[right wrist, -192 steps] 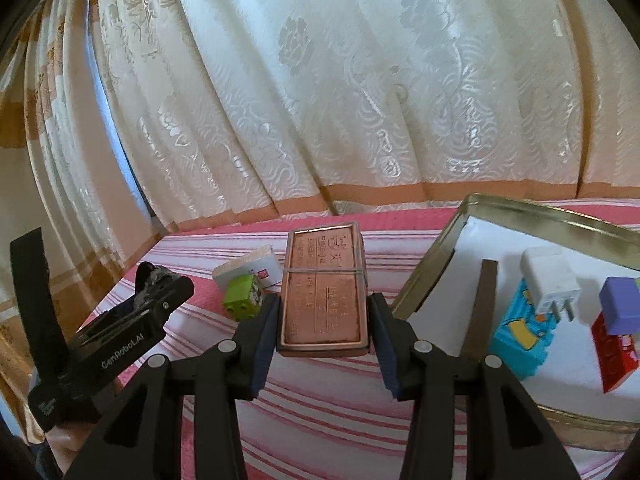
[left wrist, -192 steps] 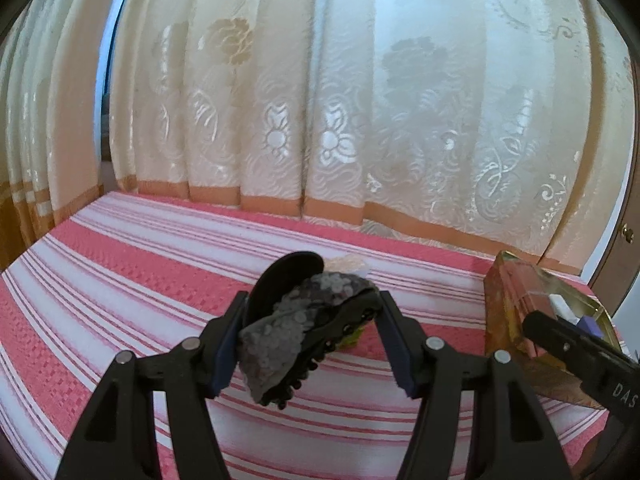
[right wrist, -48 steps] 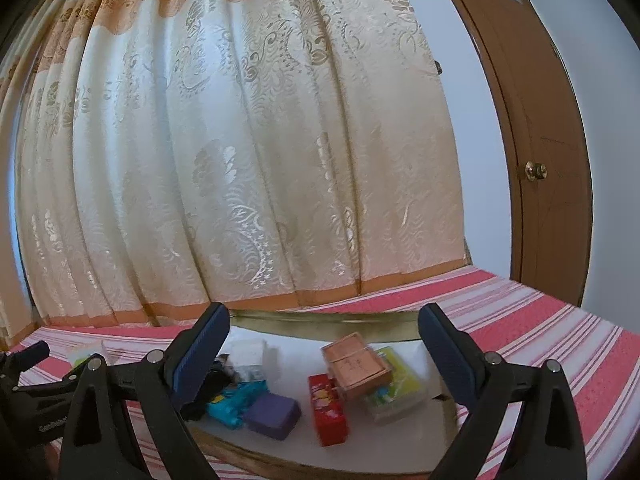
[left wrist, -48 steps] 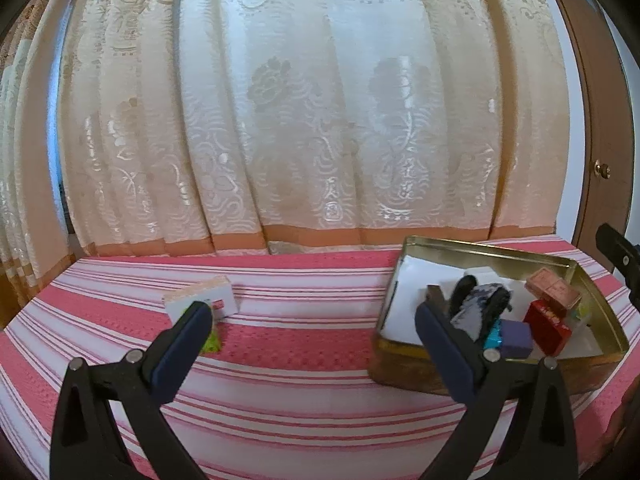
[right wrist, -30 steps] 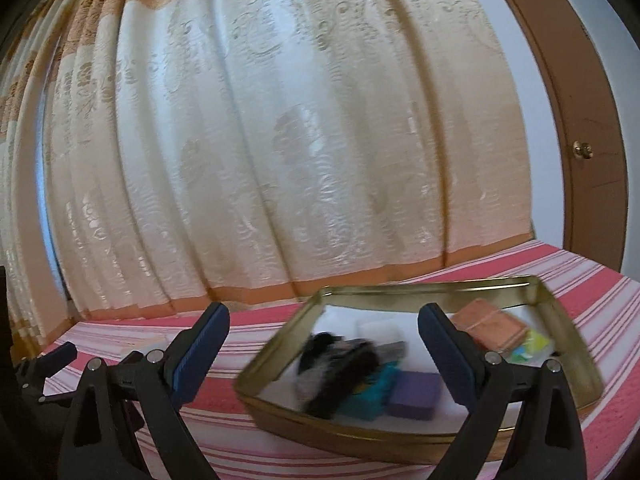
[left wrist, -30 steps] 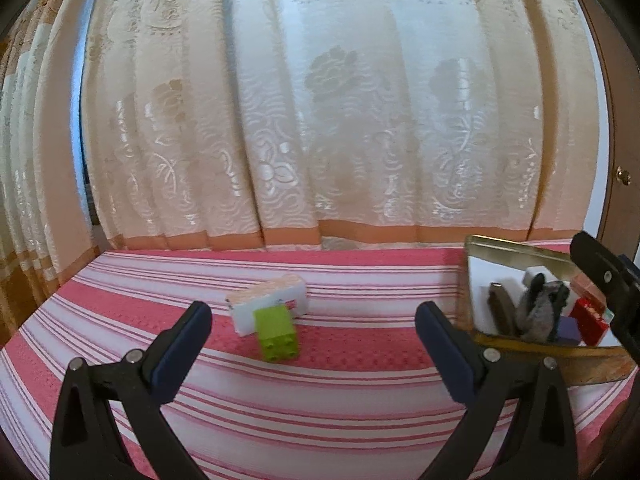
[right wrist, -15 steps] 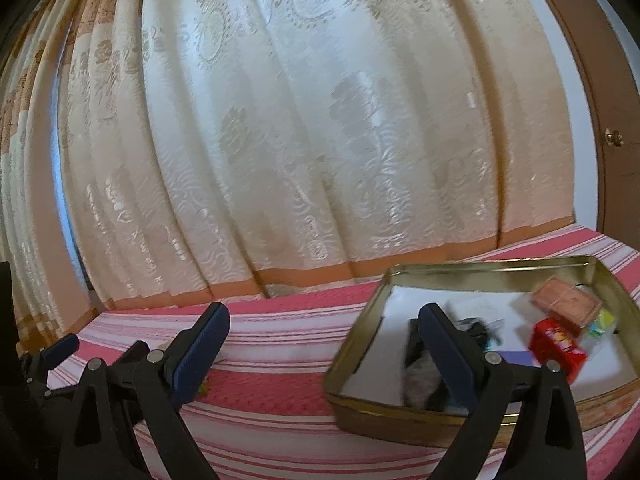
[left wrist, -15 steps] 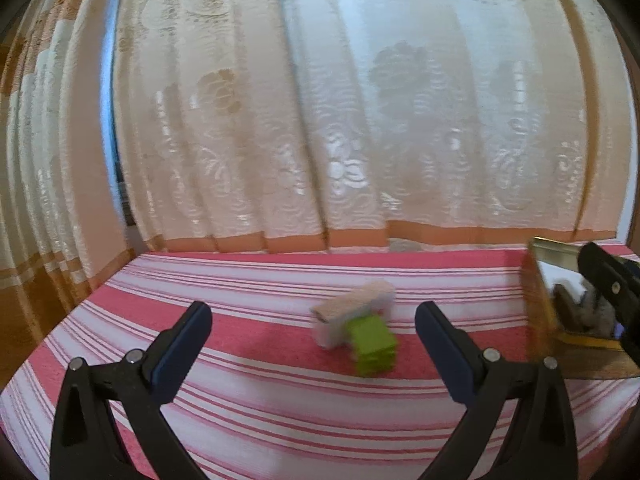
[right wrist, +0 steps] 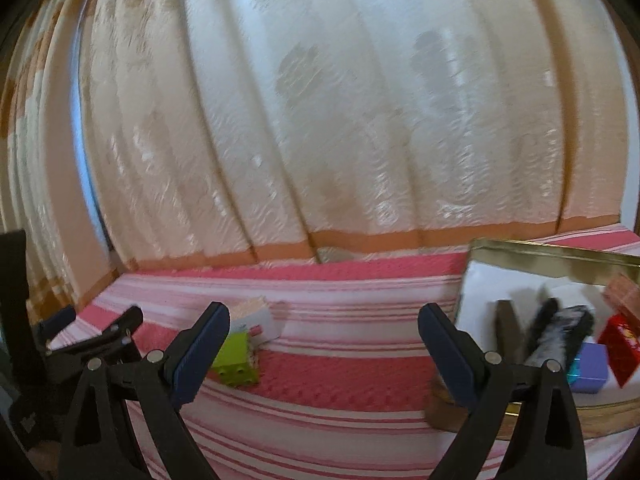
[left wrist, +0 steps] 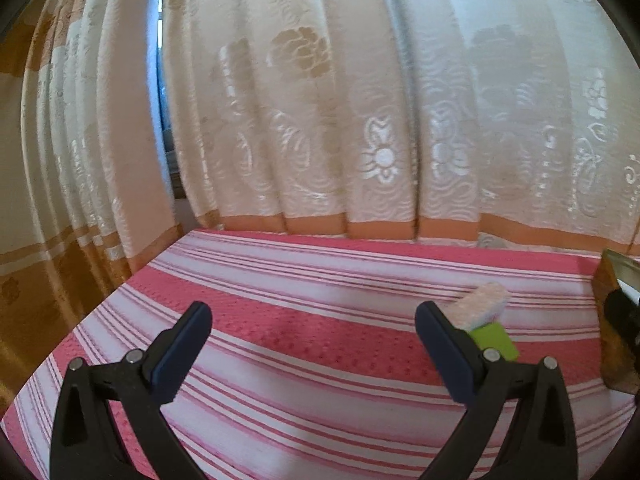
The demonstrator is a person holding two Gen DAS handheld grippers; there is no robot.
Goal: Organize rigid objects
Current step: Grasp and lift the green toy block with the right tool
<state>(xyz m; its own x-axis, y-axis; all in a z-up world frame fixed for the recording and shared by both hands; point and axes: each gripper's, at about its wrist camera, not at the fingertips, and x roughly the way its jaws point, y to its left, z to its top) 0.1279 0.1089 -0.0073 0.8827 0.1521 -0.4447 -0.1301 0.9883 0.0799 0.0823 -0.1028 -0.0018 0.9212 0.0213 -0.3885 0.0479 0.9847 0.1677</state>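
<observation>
Curtains [left wrist: 360, 120] hang behind pink-striped tablecloth [left wrist: 320, 332] bearing gold tin [right wrist: 560, 254].

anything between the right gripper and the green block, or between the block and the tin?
Nothing visible. The right gripper is open; the green block lies just behind its left finger, with the white box behind the block, not in front. Bare striped cloth runs to the tin.
</observation>
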